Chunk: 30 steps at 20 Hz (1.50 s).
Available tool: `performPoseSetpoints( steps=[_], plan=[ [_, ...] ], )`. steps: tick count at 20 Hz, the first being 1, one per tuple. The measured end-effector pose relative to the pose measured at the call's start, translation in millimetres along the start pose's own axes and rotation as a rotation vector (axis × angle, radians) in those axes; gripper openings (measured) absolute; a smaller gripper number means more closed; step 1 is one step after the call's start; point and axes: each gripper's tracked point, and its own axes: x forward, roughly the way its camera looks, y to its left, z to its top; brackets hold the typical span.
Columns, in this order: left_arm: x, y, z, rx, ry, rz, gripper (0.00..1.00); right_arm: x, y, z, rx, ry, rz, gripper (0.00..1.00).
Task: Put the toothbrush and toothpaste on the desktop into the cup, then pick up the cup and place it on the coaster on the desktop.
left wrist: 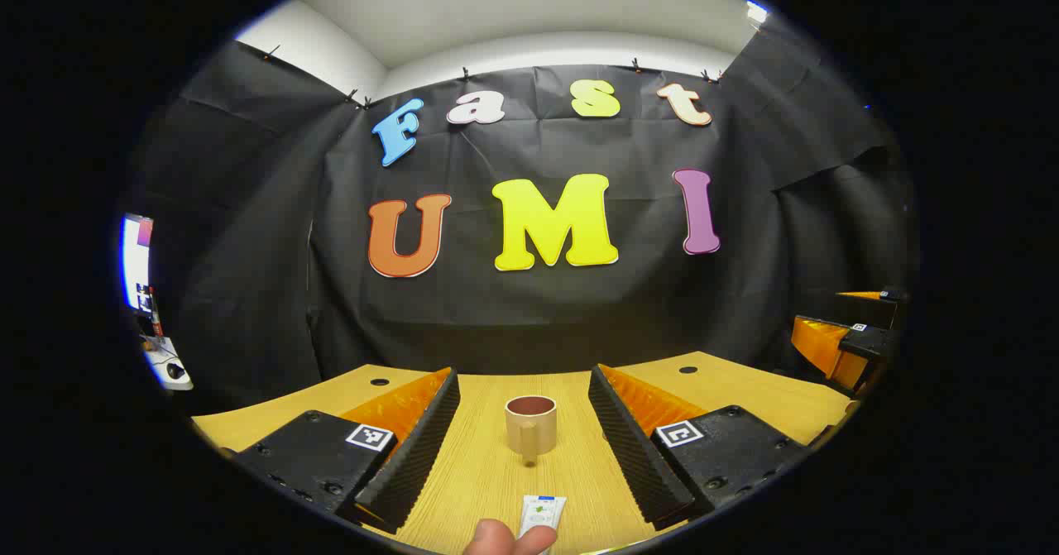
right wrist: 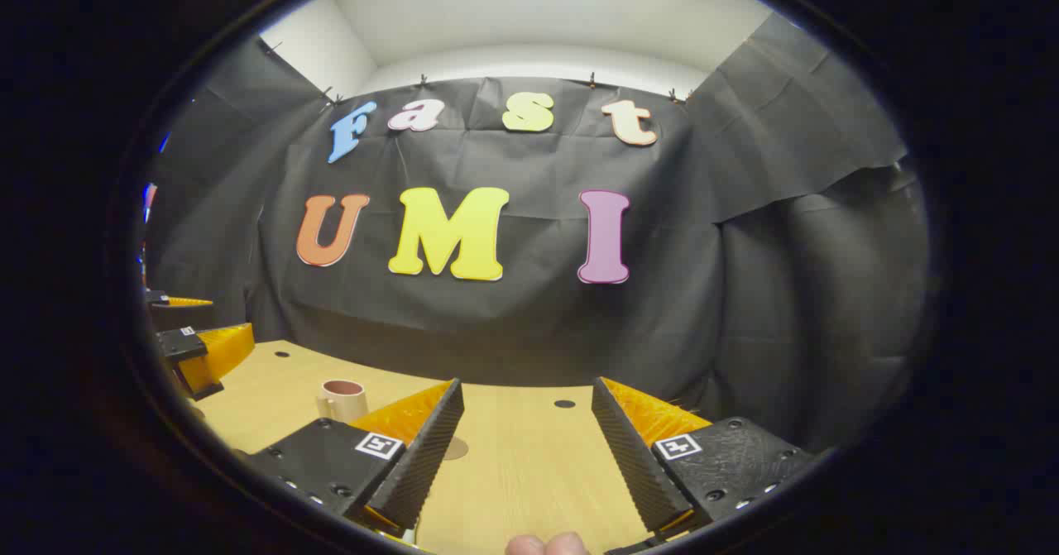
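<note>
the cup [left wrist: 530, 427] stands upright on the desk [left wrist: 488, 472], handle toward the left gripper [left wrist: 523, 447], whose fingers are spread wide with nothing between them and frame the cup, likely to line up a straight approach. the toothpaste [left wrist: 542, 514] lies flat on the desk just in front of the cup, outside it. the right gripper [right wrist: 525, 456] is likewise released, aimed beside the cup over bare desk. a round disc [right wrist: 455, 448], possibly the coaster, lies near the cup.
</note>
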Motion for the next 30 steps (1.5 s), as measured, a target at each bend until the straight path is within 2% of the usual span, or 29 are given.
performPoseSetpoints(
  steps=[21,30],
  plan=[
    [-0.9,1.8,-4.7,-0.004,0.033,0.004,0.99,-1.9,5.7,-3.6,0.056,0.024,0.028,0.96],
    [-9.2,-1.8,-24.3,-0.004,0.096,-0.029,0.99,-9.2,12.4,-19.8,0.054,0.062,0.062,0.94]
  ],
)
